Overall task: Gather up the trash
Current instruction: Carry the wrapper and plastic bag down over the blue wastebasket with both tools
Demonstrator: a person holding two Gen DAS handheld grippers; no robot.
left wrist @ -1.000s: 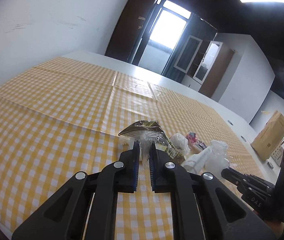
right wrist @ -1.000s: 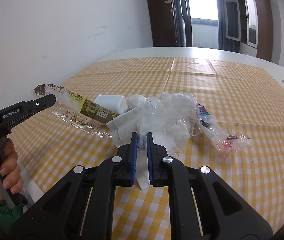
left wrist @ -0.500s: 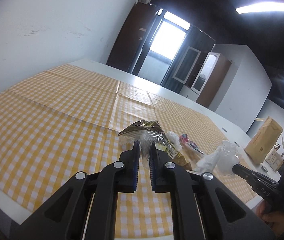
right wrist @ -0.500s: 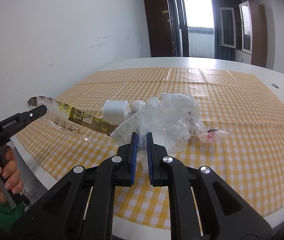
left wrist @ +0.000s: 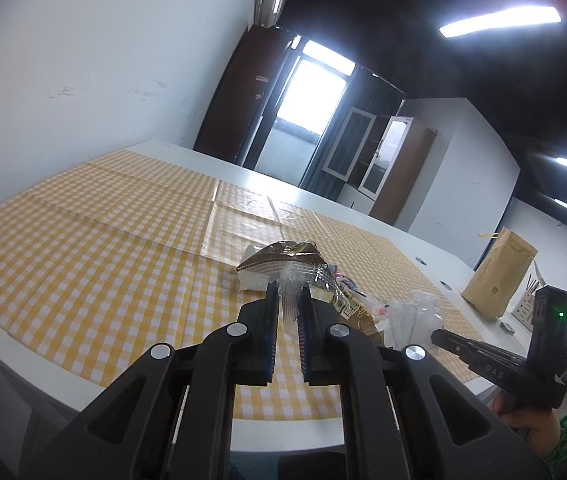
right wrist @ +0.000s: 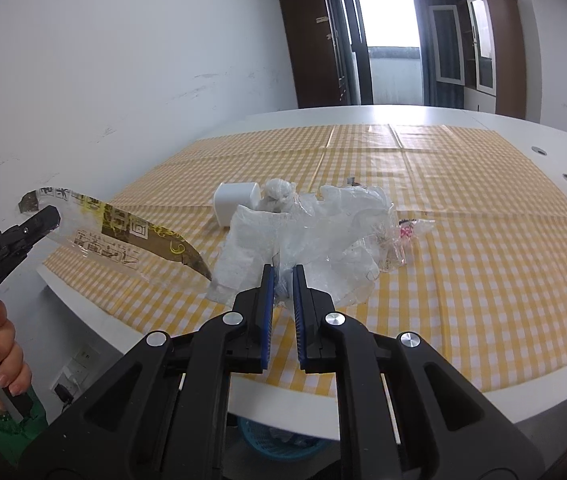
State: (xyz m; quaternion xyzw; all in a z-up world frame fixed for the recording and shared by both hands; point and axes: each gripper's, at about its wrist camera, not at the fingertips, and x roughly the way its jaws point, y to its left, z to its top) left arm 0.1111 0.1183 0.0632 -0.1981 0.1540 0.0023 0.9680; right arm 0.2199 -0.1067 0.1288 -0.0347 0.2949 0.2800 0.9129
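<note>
My left gripper [left wrist: 287, 300] is shut on a clear and brown printed wrapper [left wrist: 283, 258], which sticks up past the fingers. In the right wrist view that gripper [right wrist: 49, 216] holds the long wrapper [right wrist: 123, 236] out over the table's near left edge. My right gripper [right wrist: 282, 276] is shut on a crumpled bundle of clear plastic [right wrist: 331, 236], lifted above the yellow checked cloth [right wrist: 483, 240]. The left wrist view shows the right gripper [left wrist: 439, 336] low on the right with that plastic [left wrist: 411, 312] at its tip.
A white cup [right wrist: 233, 200] lies on its side on the cloth, with a plastic ball [right wrist: 279, 192] and a small pink wrapper [right wrist: 407, 232] nearby. A blue basket [right wrist: 279, 444] sits below the table's near edge. A brown paper bag [left wrist: 499, 276] stands far right.
Both grippers have drawn back towards the table's near edge and risen a little, carrying their trash. The table edge and the blue basket have come into view.
</note>
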